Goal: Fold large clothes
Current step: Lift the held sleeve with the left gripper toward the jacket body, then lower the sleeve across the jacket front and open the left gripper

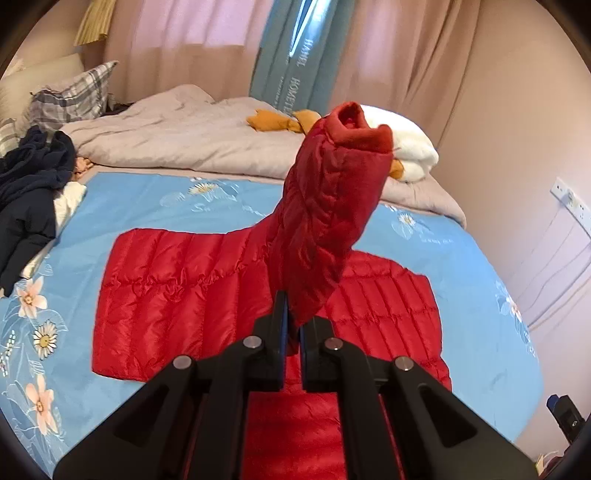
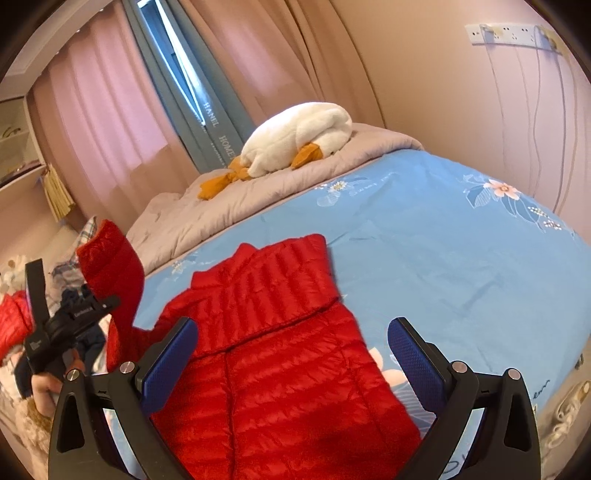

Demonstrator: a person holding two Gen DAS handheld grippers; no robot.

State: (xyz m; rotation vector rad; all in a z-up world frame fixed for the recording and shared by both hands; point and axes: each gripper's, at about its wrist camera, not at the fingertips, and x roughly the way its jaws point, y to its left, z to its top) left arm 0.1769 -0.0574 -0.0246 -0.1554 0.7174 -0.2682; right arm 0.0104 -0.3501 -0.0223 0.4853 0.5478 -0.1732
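Note:
A red quilted puffer jacket (image 1: 192,295) lies flat on the blue floral bed sheet (image 1: 155,199). My left gripper (image 1: 293,325) is shut on one red sleeve (image 1: 328,206) and holds it raised above the jacket body, cuff pointing up. In the right wrist view the jacket (image 2: 288,369) lies under my right gripper (image 2: 291,354), which is open and empty just above it. The raised sleeve (image 2: 110,266) and the left gripper tool (image 2: 66,325) show at the left.
A grey duvet (image 1: 166,136) is bunched at the far side of the bed, with a white and orange plush toy (image 2: 299,136) on it. Dark clothes (image 1: 33,199) lie at the bed's left edge. Curtains (image 2: 110,110) and a wall power strip (image 2: 513,33) stand behind.

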